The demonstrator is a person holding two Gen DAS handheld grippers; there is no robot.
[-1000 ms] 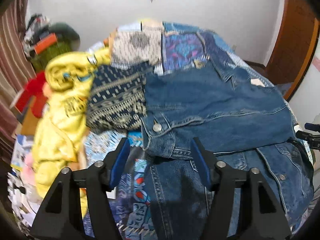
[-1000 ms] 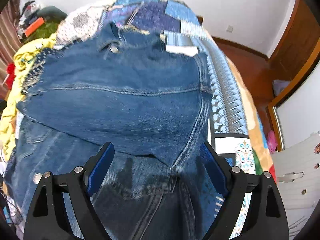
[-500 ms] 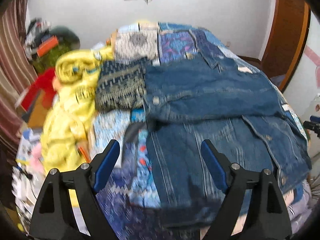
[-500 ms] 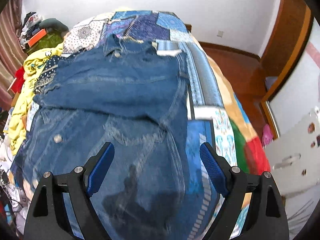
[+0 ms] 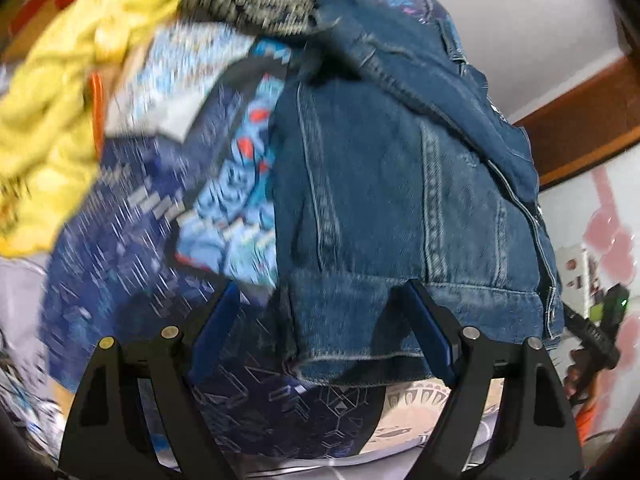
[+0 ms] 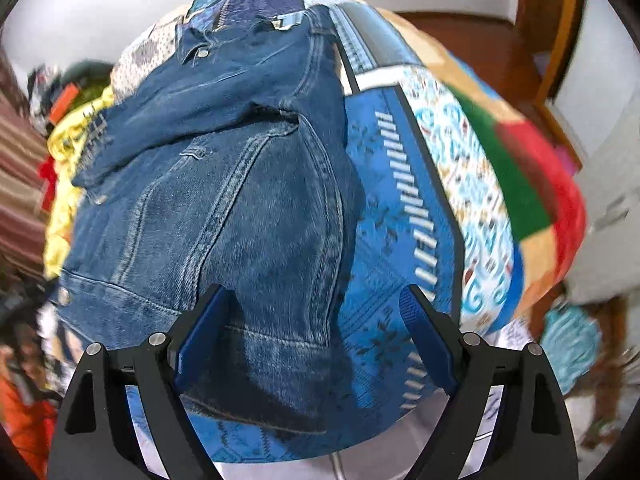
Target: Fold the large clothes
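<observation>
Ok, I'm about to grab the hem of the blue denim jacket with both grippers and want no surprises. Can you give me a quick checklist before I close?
1. Left gripper open: ok, jaws spread wide.
2. Right gripper open: ok, jaws spread wide.
3. Bottom hem of the blue denim jacket between the left fingers: ok, the hem corner lies in the gap.
4. Hem between the right fingers: ok, the other corner lies in the gap, beside the left pad.
5. Sleeves folded in: ok, they lie across the upper half.
6. Only denim in the bite, not the patchwork bedspread: cannot tell.
</observation>
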